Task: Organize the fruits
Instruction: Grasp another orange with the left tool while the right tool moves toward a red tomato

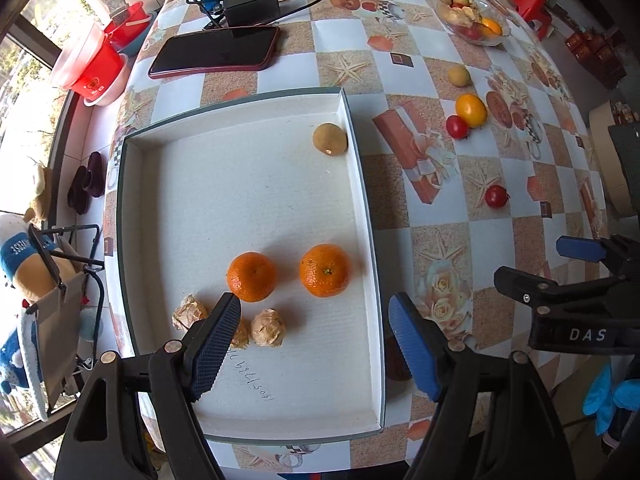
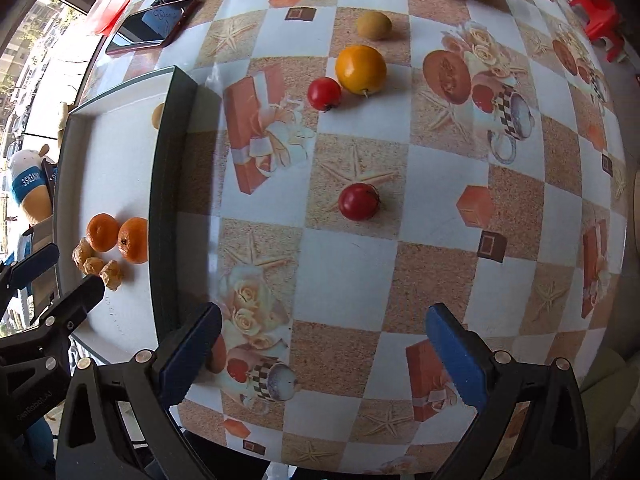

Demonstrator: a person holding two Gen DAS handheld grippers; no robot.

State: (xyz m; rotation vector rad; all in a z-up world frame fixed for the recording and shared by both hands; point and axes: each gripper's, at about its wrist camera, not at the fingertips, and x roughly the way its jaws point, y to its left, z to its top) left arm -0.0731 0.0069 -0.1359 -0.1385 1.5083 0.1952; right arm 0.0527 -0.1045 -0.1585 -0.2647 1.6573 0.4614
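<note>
A white tray [image 1: 240,184] holds two oranges [image 1: 251,277] [image 1: 325,270], a tan round fruit [image 1: 329,139] in its far right corner, and a few papery husked fruits [image 1: 268,327]. My left gripper [image 1: 316,340] hangs open above the tray's near part, with nothing between its fingers. One pad [image 1: 216,340] hides part of a husked fruit. My right gripper [image 2: 324,354] stands wide open over the tablecloth, right of the tray [image 2: 168,184]. A red tomato [image 2: 359,201] lies ahead of it. Farther off are a second tomato [image 2: 324,93], a yellow-orange fruit [image 2: 361,69] and a tan fruit [image 2: 374,26].
A glass bowl [image 1: 472,16] of mixed fruit stands at the far right of the table. A phone [image 1: 216,54], a charger [image 1: 252,8] and its cable lie beyond the tray. Red basins [image 1: 88,68] sit off the table's left edge, and a red stool [image 2: 600,20] stands at the far right.
</note>
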